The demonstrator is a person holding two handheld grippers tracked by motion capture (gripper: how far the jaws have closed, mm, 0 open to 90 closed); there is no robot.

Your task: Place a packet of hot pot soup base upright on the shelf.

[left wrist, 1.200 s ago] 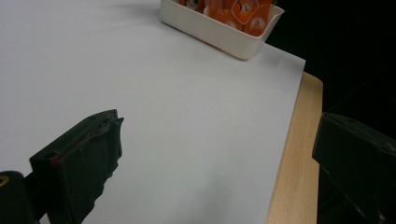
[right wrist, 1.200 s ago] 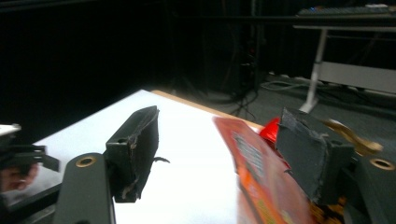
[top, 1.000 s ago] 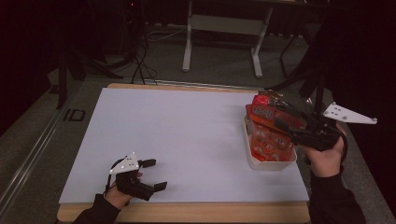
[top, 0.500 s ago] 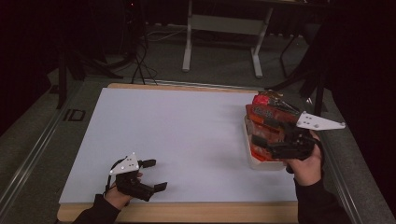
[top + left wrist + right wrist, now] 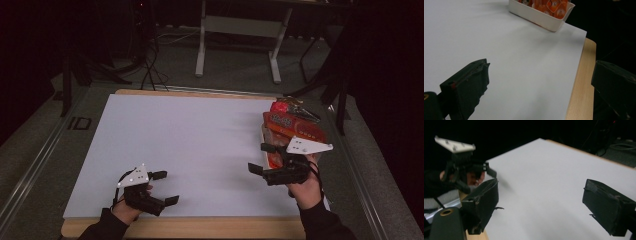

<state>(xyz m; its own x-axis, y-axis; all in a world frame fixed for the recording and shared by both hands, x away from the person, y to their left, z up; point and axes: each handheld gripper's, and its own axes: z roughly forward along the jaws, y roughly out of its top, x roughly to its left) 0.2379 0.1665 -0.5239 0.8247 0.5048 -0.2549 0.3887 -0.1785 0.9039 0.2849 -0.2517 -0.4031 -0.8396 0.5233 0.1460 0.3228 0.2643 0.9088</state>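
The right gripper (image 5: 259,159) hung over the white sheet (image 5: 190,145) at the table's right side, just left of the tray (image 5: 265,142), its jaws pointing left across the sheet. They had just been opening and stood wide apart, with nothing between them; in the right gripper view only bare sheet lay in the gap. The hand (image 5: 305,186) behind it came in from the near edge, the grey plate (image 5: 308,145) on top tilted toward the tray.

The tray, a white tub, sat near the sheet's right edge, well toward the far side of that hand. Red and orange packets (image 5: 292,125) were packed into it; the left gripper view showed its white wall (image 5: 537,16) and orange packets (image 5: 551,5) standing above the rim. What topped the heap at the far end, a darker pointed shape, was too dim to make out, possibly another wrapper.

The left gripper (image 5: 164,187) rested at the near left of the sheet, well apart from the tray, its jaws released and spread, empty. In the left gripper view one jaw stood over the sheet and the other over the wooden table edge (image 5: 580,82). The right gripper view caught this gripper (image 5: 490,170) across the sheet, held in a hand (image 5: 474,178).
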